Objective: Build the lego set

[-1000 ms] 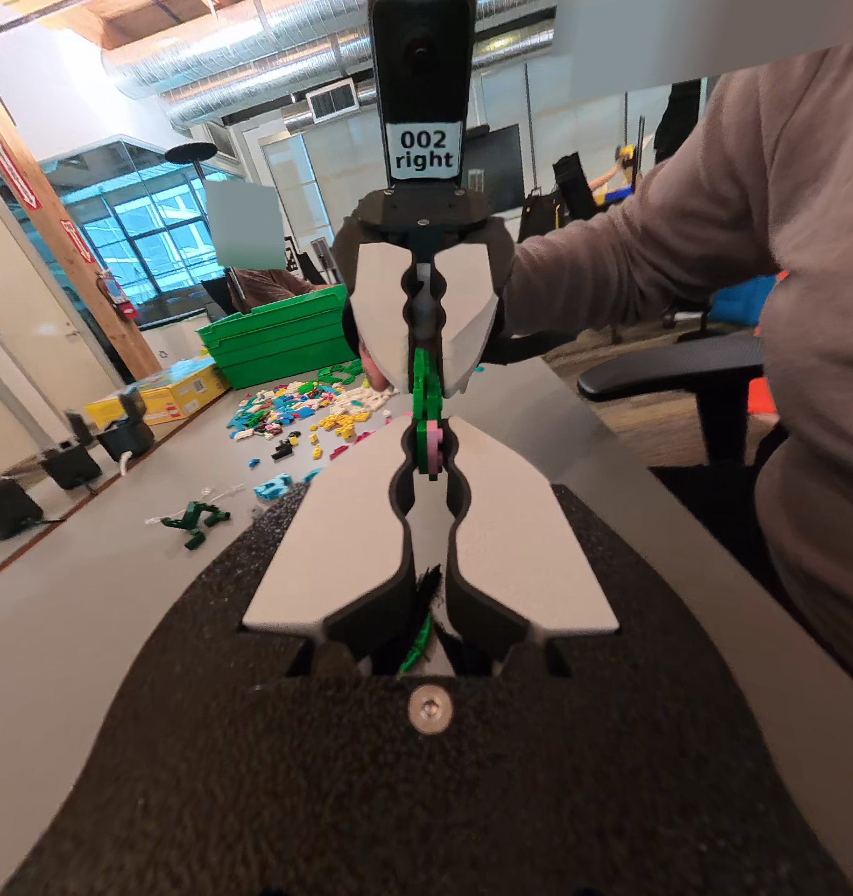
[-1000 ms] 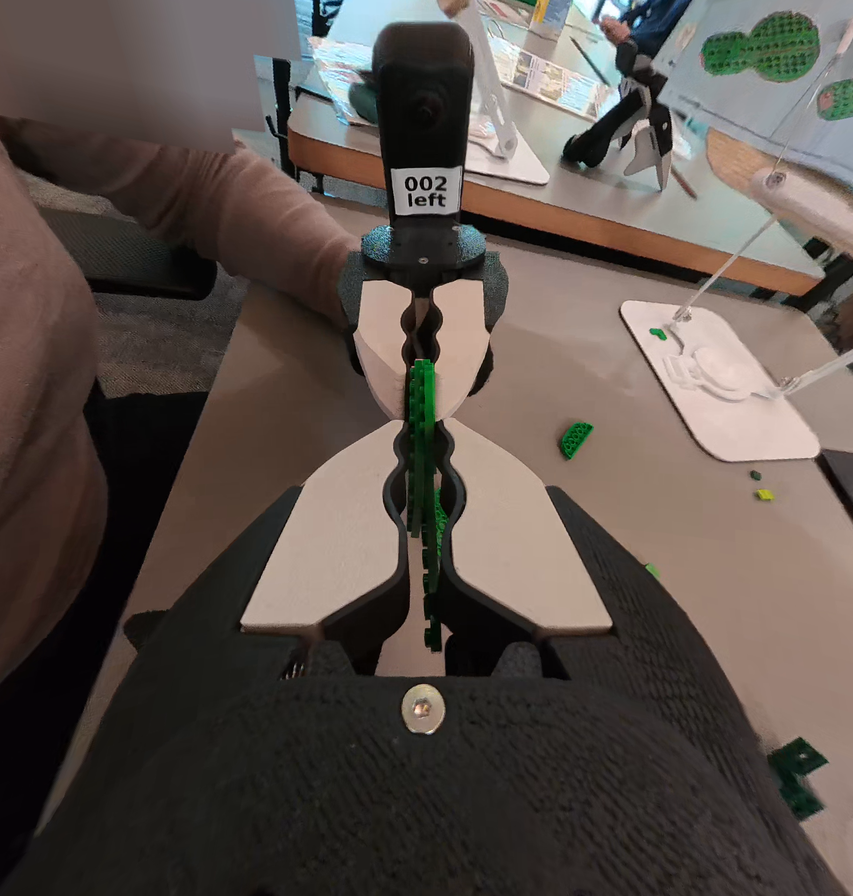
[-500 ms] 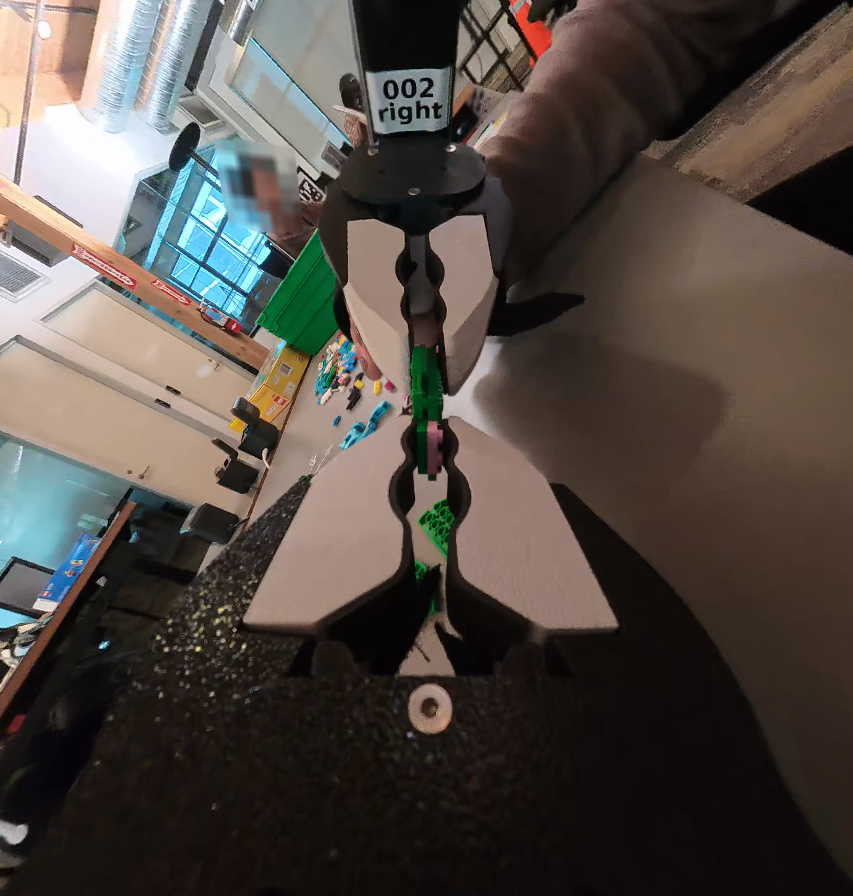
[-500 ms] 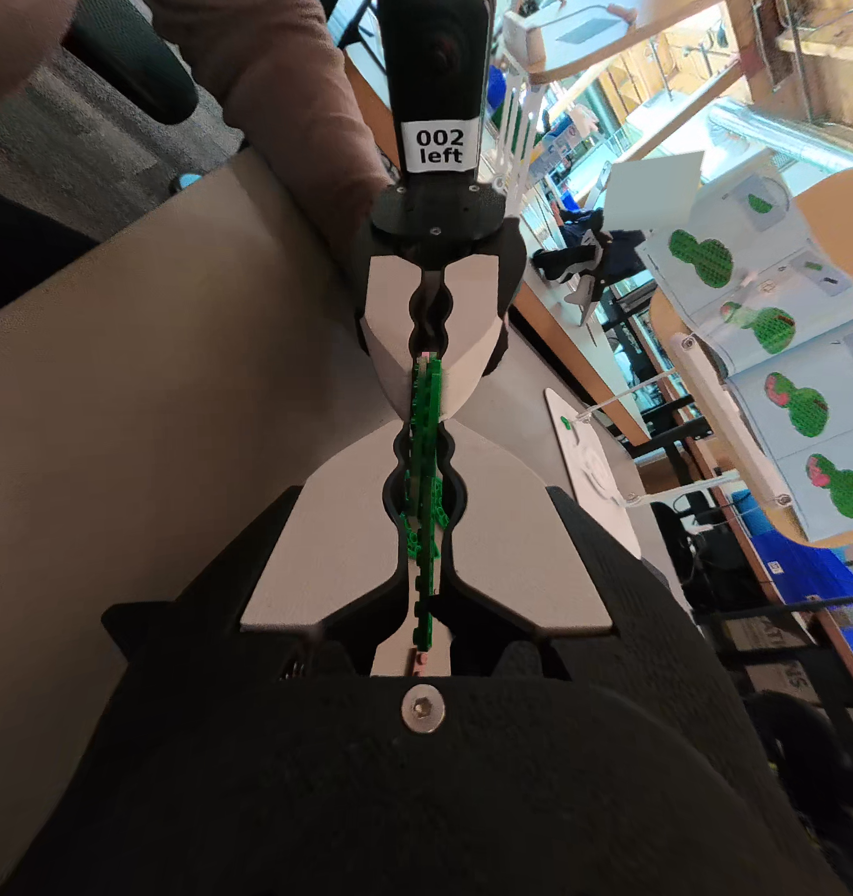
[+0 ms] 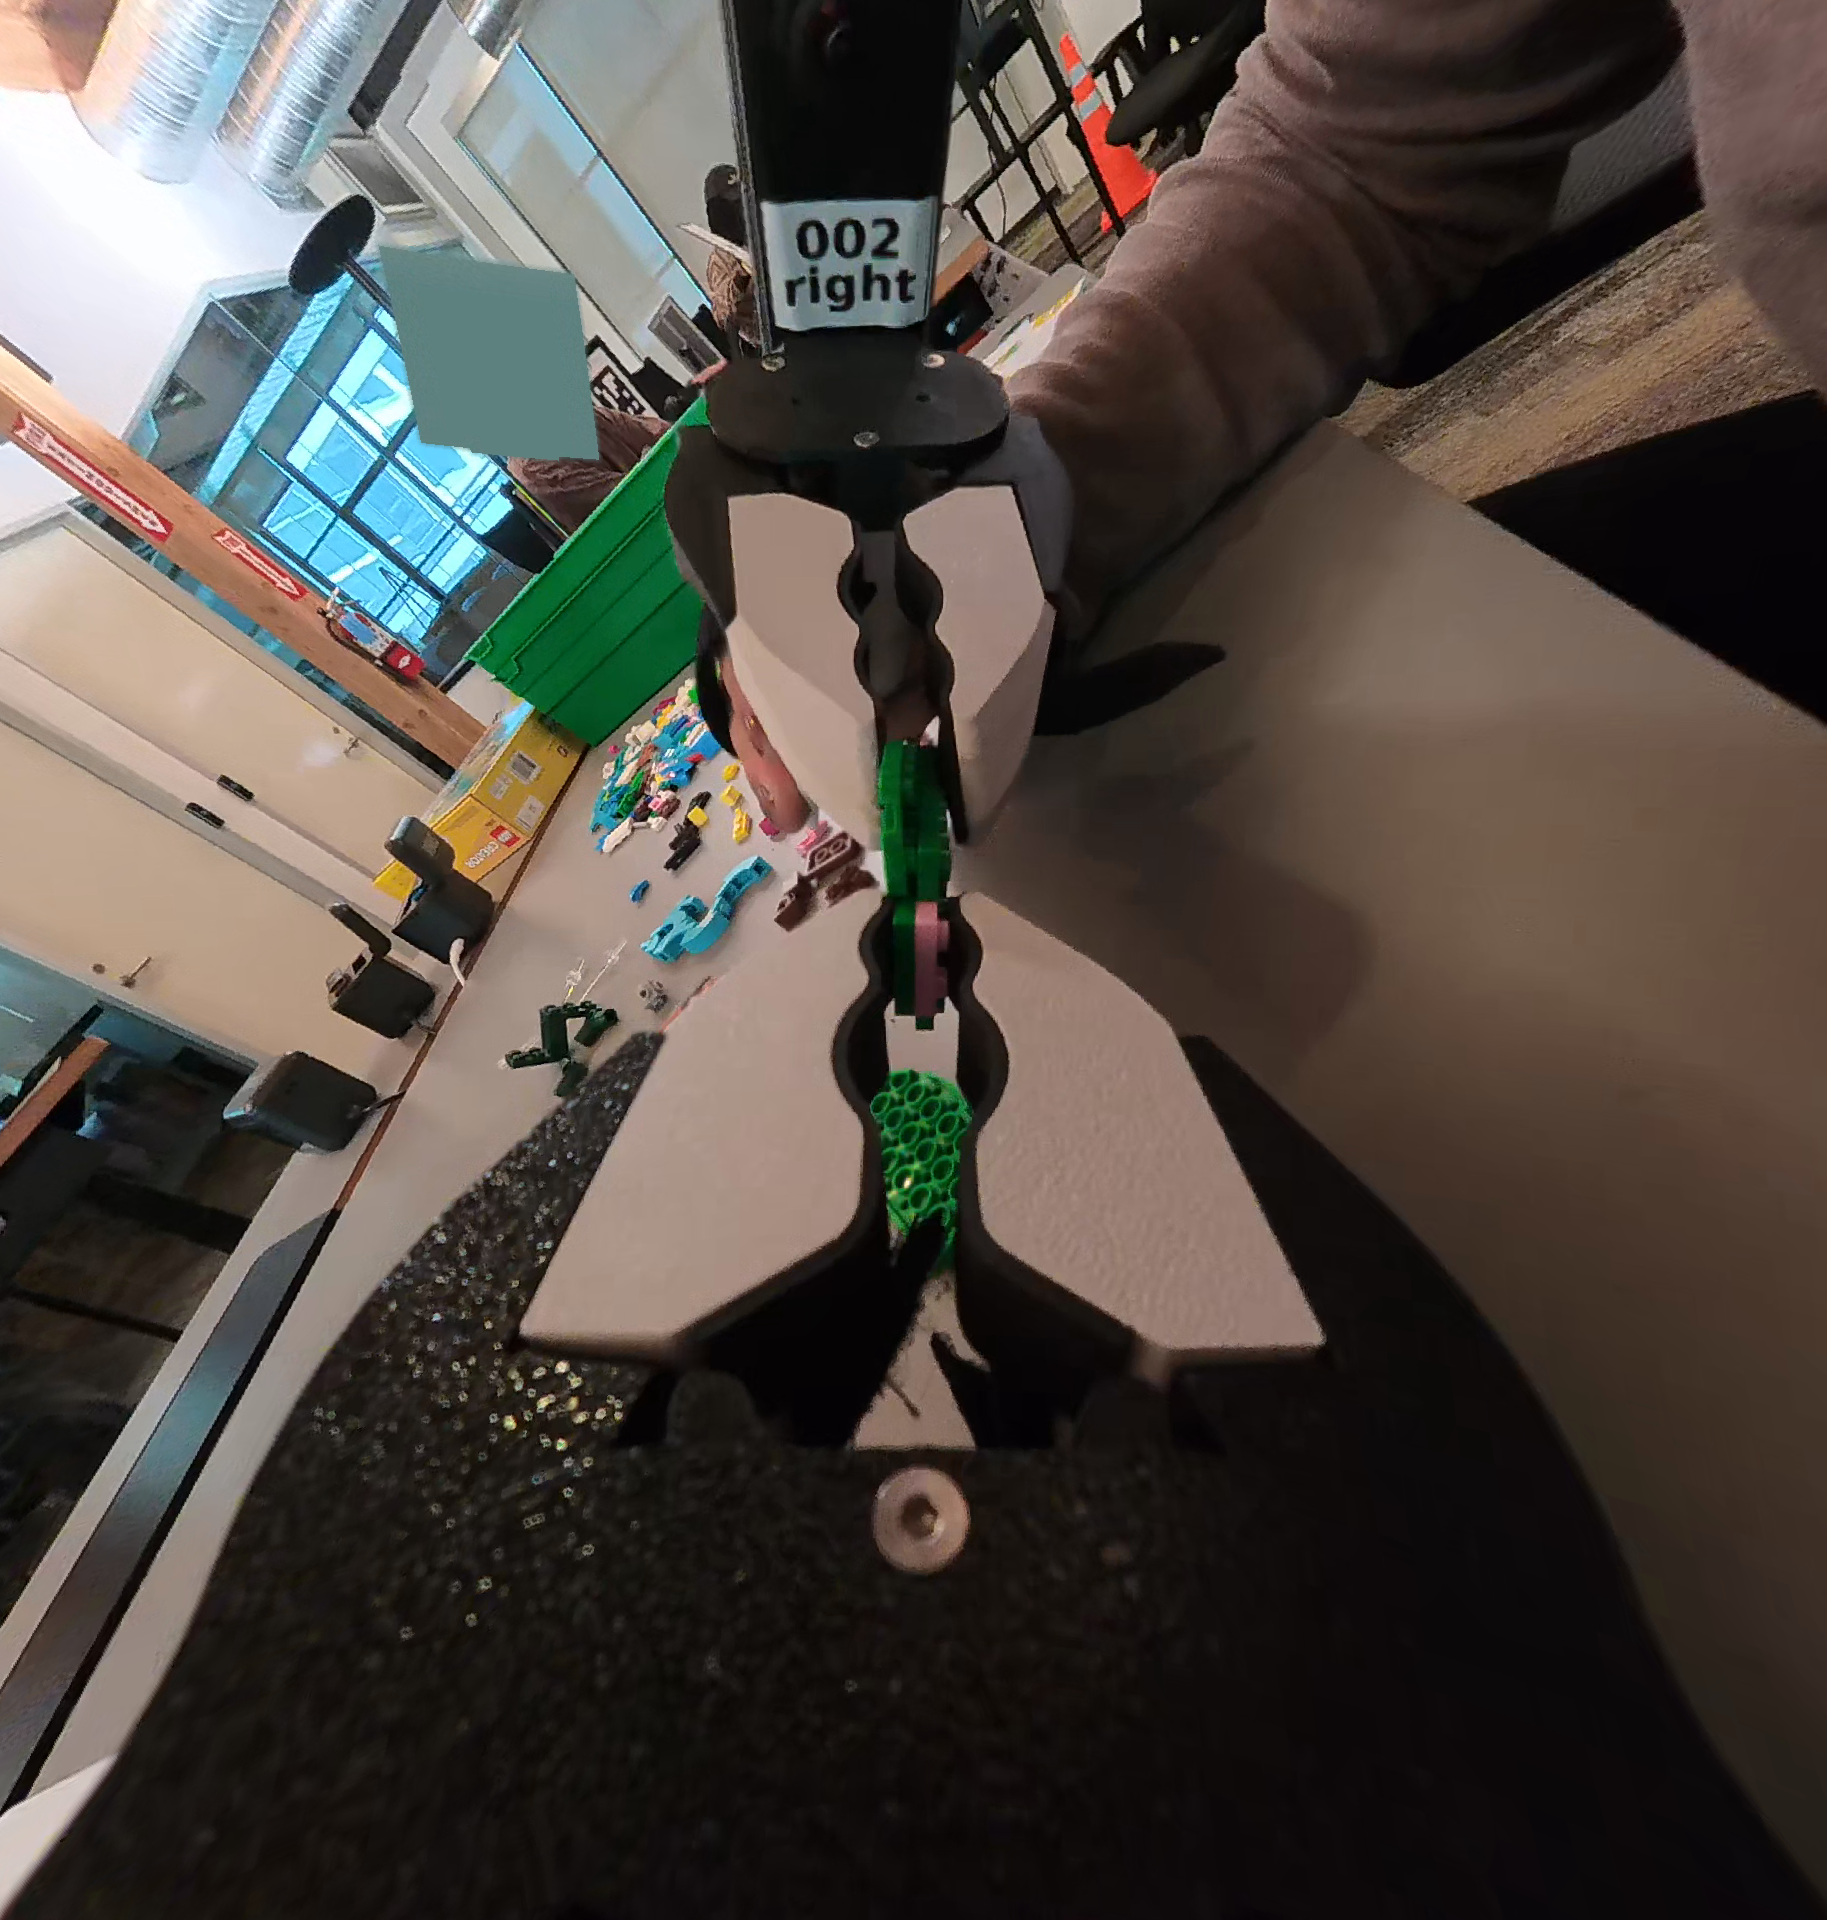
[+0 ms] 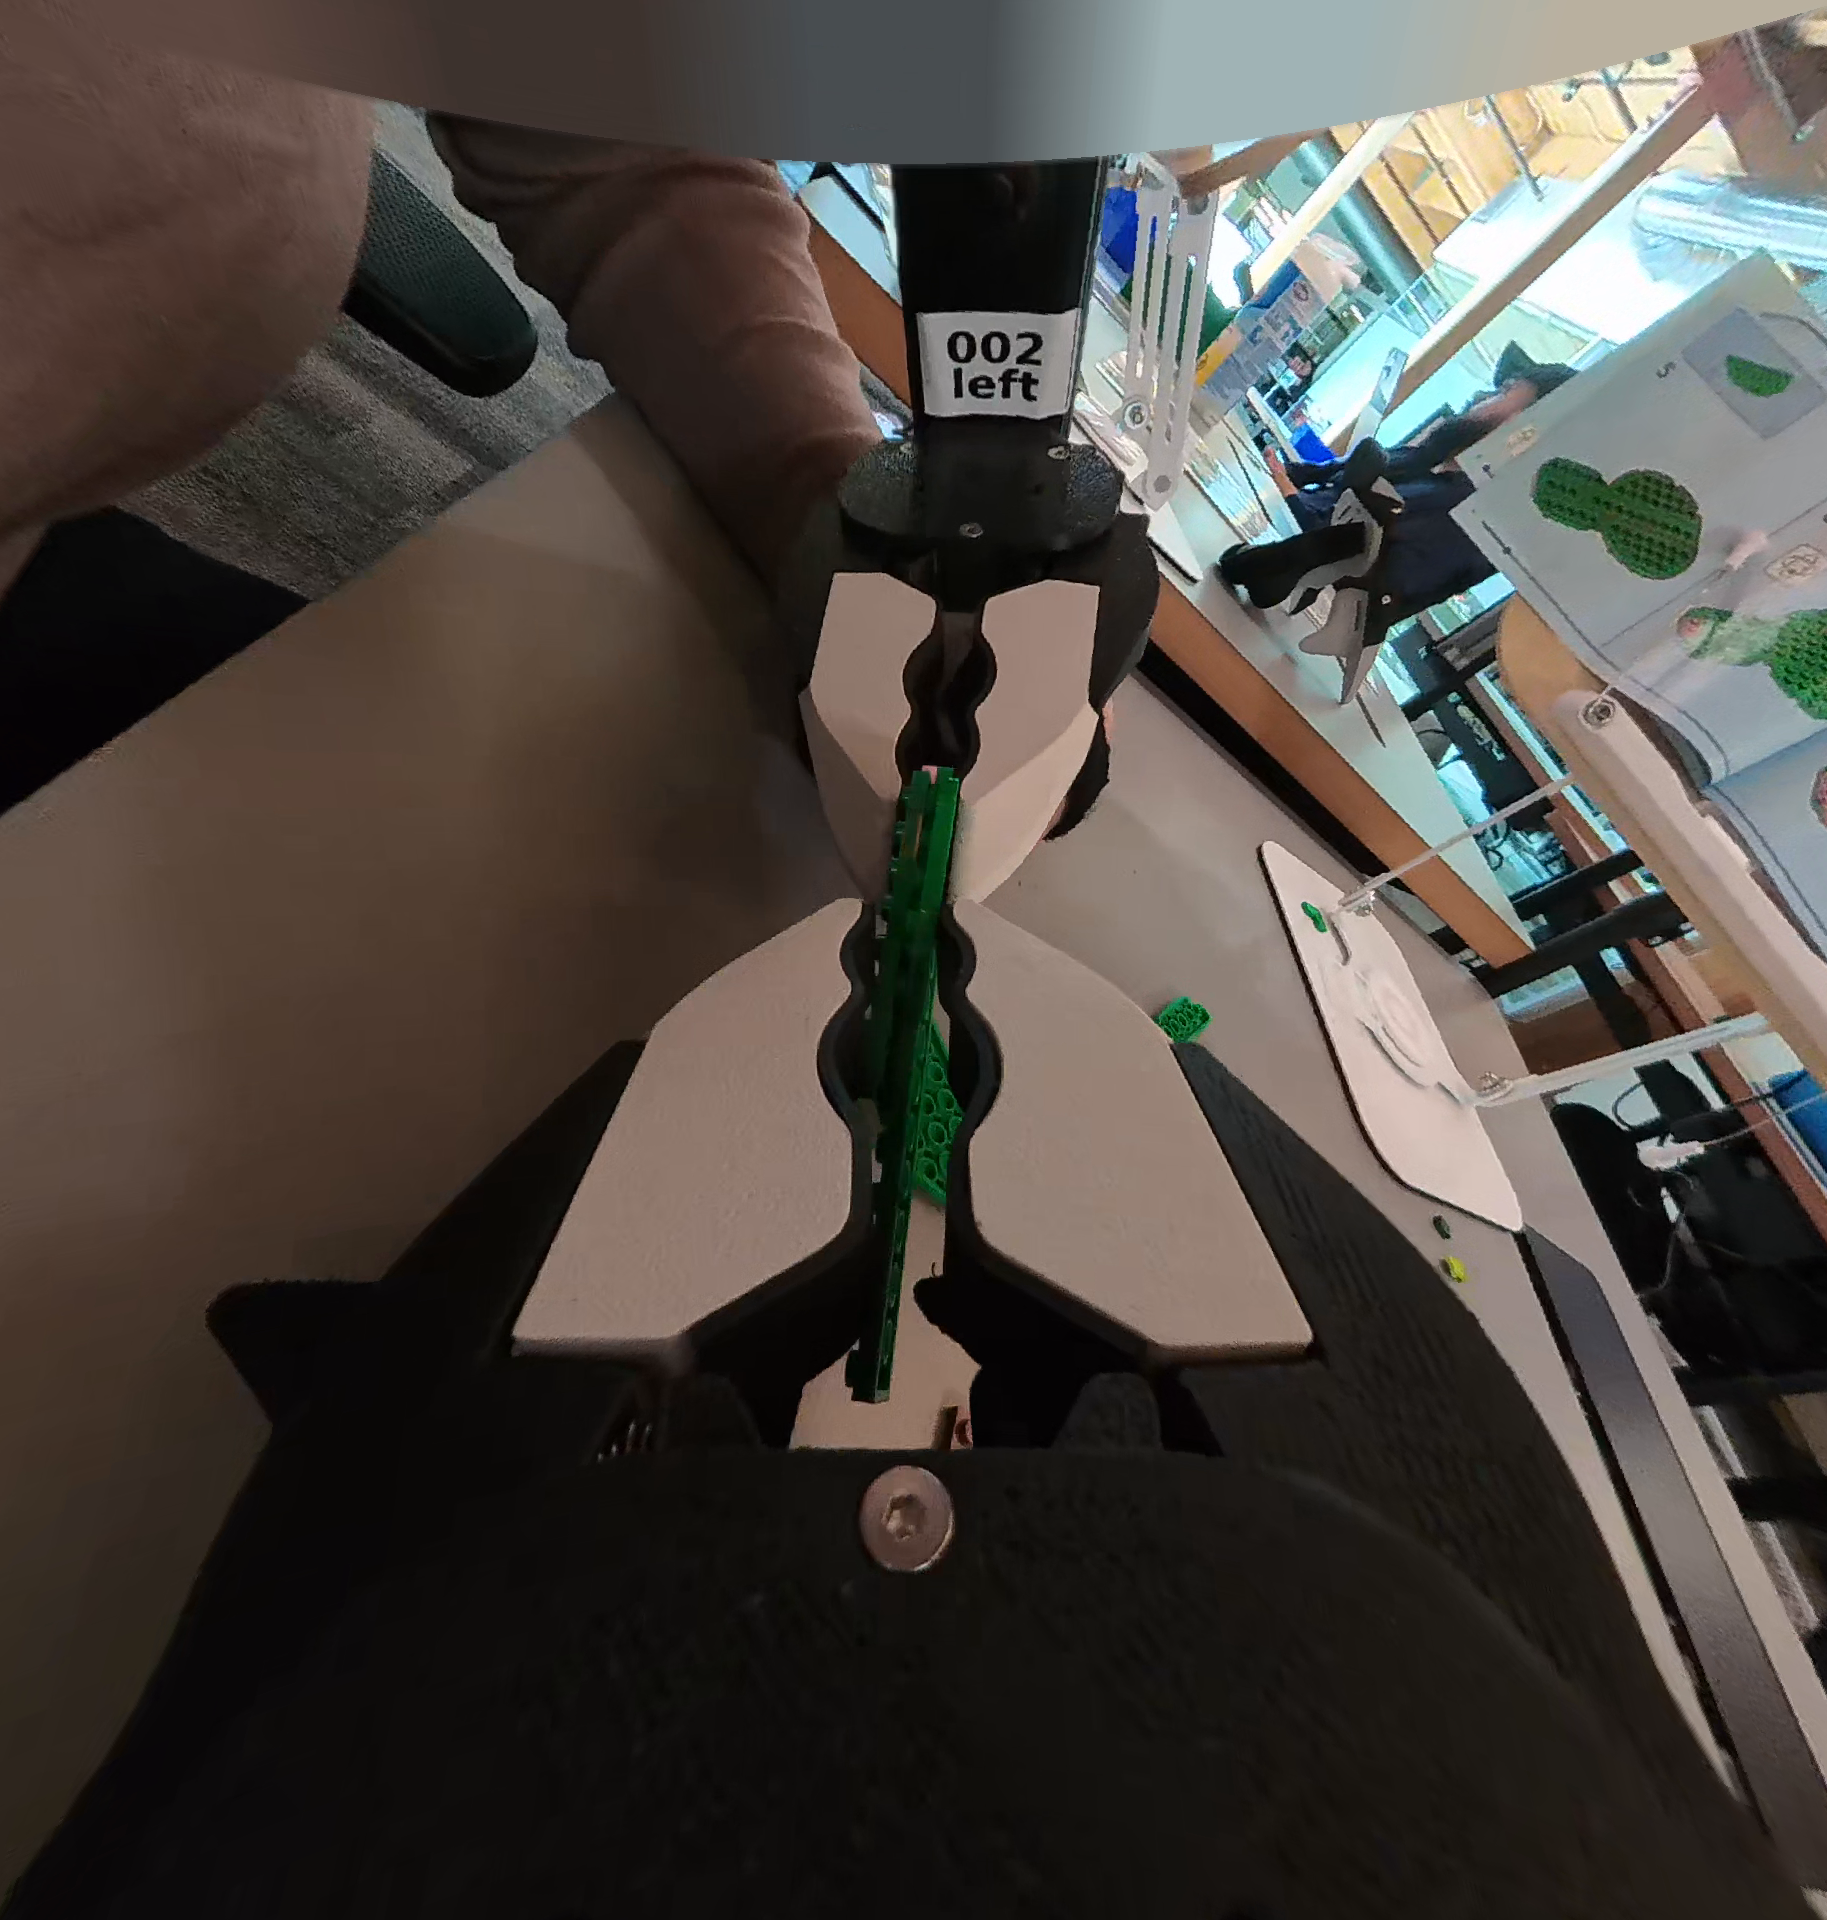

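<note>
Jaws on both tools pressed onto one flat green lego assembly (image 5: pixel 914 831), held edge-on above the grey table (image 5: pixel 1511 935). Left gripper (image 5: pixel 914 935) pinches the end carrying a pink piece (image 5: pixel 927 961); right gripper (image 6: pixel 904 935) clamps the long green plate from the opposite side, tips nearly meeting at 12 o'clock. Probably a two-ended hold to squeeze the layers together. Loose bricks (image 5: pixel 670 748) lie at 10 o'clock in the left view; instruction booklet (image 6: pixel 1719 540) at 2 o'clock in the right view

Bright window daylight (glare), fisheye edges, foreground dark.
</note>
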### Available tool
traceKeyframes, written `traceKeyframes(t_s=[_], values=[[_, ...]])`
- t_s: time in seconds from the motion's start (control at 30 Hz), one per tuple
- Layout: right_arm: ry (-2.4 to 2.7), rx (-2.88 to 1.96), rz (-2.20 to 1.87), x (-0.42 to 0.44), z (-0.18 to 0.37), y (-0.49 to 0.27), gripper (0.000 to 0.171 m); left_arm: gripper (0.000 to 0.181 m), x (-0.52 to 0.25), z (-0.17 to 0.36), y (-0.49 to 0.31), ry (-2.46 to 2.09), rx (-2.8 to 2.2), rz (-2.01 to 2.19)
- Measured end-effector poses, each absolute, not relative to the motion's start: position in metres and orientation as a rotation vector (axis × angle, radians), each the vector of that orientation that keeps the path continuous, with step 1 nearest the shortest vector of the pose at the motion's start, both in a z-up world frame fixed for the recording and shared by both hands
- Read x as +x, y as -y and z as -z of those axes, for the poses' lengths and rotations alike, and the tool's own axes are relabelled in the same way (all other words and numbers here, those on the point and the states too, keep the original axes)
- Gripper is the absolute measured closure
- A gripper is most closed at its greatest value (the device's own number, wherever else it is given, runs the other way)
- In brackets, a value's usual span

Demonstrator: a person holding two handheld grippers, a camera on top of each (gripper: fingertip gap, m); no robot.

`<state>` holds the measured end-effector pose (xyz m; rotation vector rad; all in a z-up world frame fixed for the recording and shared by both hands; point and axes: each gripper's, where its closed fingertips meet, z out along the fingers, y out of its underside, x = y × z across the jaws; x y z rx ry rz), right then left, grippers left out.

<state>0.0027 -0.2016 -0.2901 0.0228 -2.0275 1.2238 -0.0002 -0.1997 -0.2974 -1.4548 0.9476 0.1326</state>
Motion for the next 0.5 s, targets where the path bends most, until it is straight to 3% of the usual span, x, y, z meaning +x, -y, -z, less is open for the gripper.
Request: traceKeyframes(t_s=[0.5], values=[[1.998, -0.024, -1.200, -0.004, 0.285, 0.206, 0.155, 0.173, -0.001, 0.297, 0.198, -0.912, -1.482, -0.086]])
